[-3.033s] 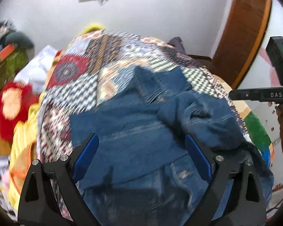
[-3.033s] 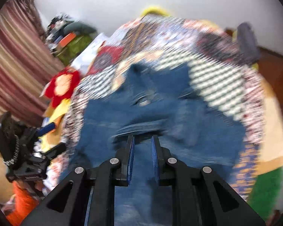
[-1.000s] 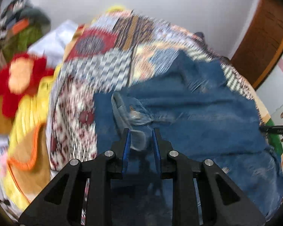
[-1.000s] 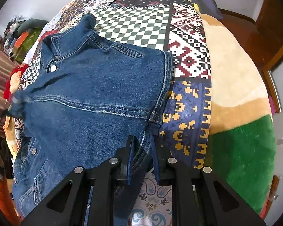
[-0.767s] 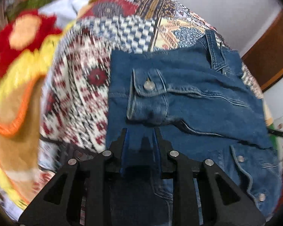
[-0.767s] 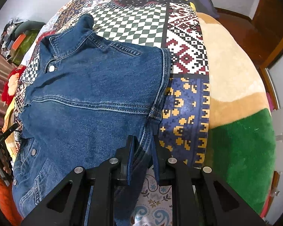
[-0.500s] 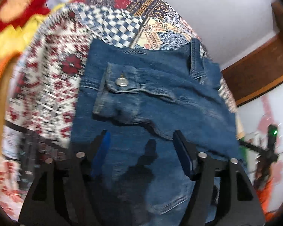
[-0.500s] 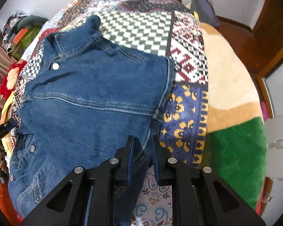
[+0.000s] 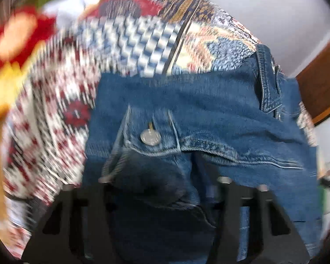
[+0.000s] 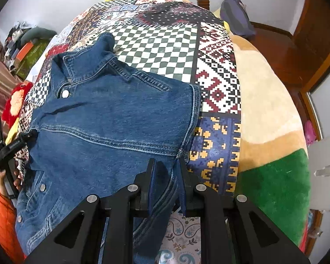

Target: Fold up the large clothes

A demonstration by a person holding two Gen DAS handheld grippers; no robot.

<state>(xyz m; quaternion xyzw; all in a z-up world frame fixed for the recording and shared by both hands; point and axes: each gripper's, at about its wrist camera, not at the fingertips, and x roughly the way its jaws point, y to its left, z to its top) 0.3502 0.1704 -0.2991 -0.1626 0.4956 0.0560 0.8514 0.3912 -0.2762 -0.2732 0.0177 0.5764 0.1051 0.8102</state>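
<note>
Black claw (image 10: 165,176), orange sleeve (image 10: 5,215)

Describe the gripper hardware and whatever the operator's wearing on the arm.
Right gripper: matte black frame with triangular cutouts, silver screws at the pivots, blue pads on the inner faces of its fingers. Left gripper looks like the same black build, but is blurred. In the right wrist view it carries a black strap and a white-lettered label too small to read, above an orange sleeve.

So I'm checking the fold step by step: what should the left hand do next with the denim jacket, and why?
Probably finish closing the left gripper on the denim jacket. Its jaws are closing with denim between them, just below the buttoned chest pocket, while the right gripper already pinches the opposite edge, so both sides could then lift together.
</note>
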